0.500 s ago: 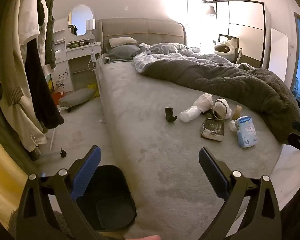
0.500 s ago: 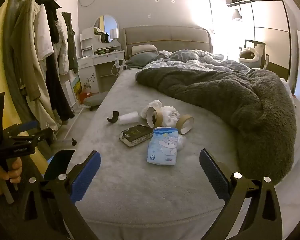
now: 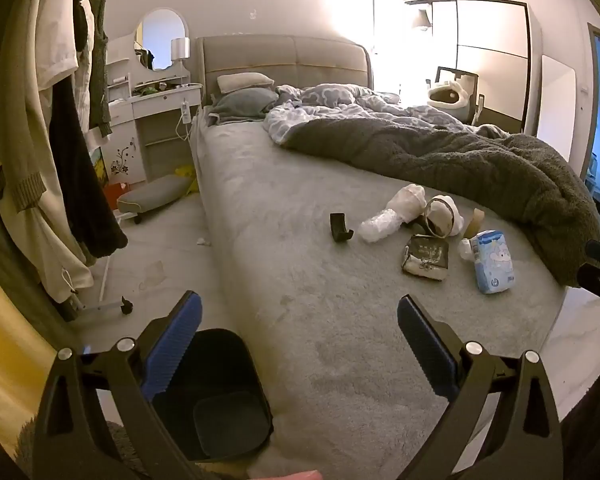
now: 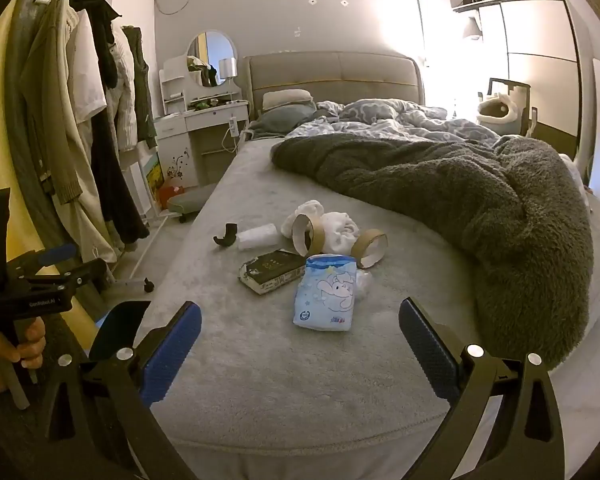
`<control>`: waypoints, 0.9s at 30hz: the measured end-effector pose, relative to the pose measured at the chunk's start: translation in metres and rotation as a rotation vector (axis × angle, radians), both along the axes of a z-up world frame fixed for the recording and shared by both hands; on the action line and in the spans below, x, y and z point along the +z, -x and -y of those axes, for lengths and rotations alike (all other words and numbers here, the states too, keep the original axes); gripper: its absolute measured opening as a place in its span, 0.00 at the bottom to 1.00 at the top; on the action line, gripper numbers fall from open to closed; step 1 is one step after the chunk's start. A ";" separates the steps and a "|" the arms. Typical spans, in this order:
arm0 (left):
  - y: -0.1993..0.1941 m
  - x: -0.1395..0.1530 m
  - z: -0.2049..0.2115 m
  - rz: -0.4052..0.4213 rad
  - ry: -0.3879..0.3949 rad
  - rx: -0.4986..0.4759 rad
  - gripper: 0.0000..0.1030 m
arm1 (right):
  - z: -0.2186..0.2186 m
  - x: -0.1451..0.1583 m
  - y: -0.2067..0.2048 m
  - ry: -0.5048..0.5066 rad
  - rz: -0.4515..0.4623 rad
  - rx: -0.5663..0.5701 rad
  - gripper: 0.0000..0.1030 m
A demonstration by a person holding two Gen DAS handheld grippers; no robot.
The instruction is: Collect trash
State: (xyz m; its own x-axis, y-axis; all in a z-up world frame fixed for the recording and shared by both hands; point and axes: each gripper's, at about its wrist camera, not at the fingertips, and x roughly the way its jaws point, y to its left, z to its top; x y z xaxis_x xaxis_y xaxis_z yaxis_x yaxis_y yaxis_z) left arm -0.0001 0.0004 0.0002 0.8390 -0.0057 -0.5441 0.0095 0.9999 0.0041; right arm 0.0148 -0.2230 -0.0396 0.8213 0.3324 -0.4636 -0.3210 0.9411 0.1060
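A grey bed (image 4: pixel 260 380) fills both views, and a dark blanket (image 4: pixel 460 208) is heaped along its far right side. A black bin (image 3: pixel 216 396) stands on the floor against the bed's near left corner. On the bed's middle lies the trash: a blue packet (image 4: pixel 327 295), a dark box (image 4: pixel 272 270), two tape rolls (image 4: pixel 309 233), white wrappers (image 4: pixel 340 230) and a black hook (image 4: pixel 225 237). The left gripper (image 3: pixel 299 346) and right gripper (image 4: pixel 300 346) hover over the bed's near end, jaws spread wide, gripping nothing.

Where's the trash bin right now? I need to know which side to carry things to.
The black bin stands on the floor at the bed's near left corner, low in the left wrist view just behind the left finger of the left tongs.
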 end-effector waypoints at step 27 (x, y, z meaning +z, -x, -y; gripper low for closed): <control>0.000 0.000 0.000 -0.002 -0.003 0.001 0.97 | -0.002 0.000 -0.001 0.005 -0.001 -0.002 0.97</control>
